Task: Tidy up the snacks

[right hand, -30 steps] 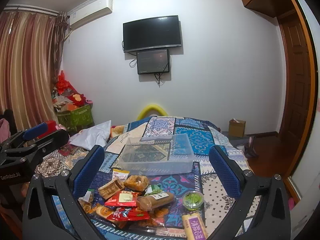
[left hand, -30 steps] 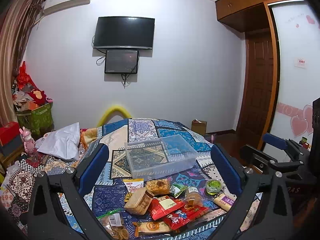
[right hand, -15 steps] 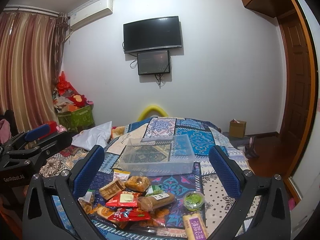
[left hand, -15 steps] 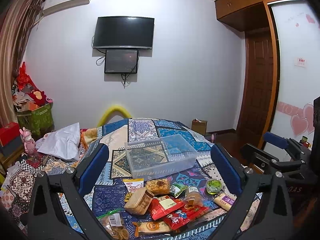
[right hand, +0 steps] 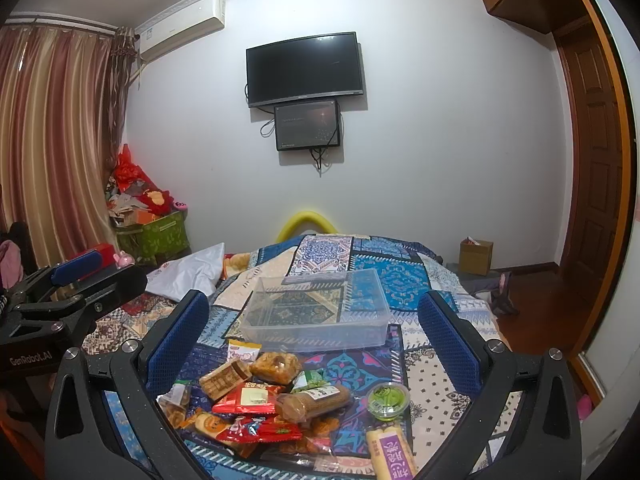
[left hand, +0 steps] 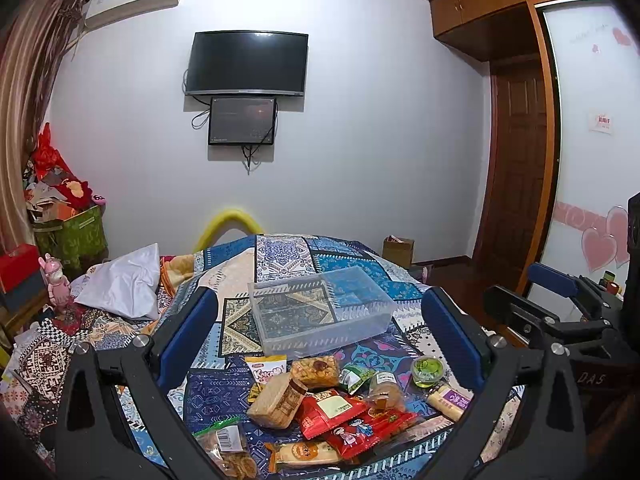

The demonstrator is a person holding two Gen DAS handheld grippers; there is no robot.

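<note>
Almost nothing moving since one second ago: only drifting very slightly, both views keeping nearly the same framing, snacks and box lying in the same places.

Holding the left gripper [left hand: 320, 344] spread wide above the near edge of the bed, pinching nothing. Holding the right gripper [right hand: 312, 340] spread wide in the same way, also carrying nothing. Hovering side by side, each showing at the edge of the other's view.

Lying on the patchwork blanket [left hand: 280, 252]: a clear plastic box [left hand: 320, 312], holding no snacks, with the blanket pattern showing through its bottom. Sitting just in front of it, toward the grippers, a loose pile of snacks [left hand: 332, 408]: red packets [left hand: 340, 412], a brown cracker pack [left hand: 276, 400], an orange crispy bar [left hand: 314, 368], a small green cup [left hand: 428, 370], a pale stick with purple label [right hand: 390, 454]. Overlapping one another in the middle of the pile; resting a little apart at the right side, the green cup and the pale stick.

Hanging on the far wall, a dark television [right hand: 304, 68].
</note>
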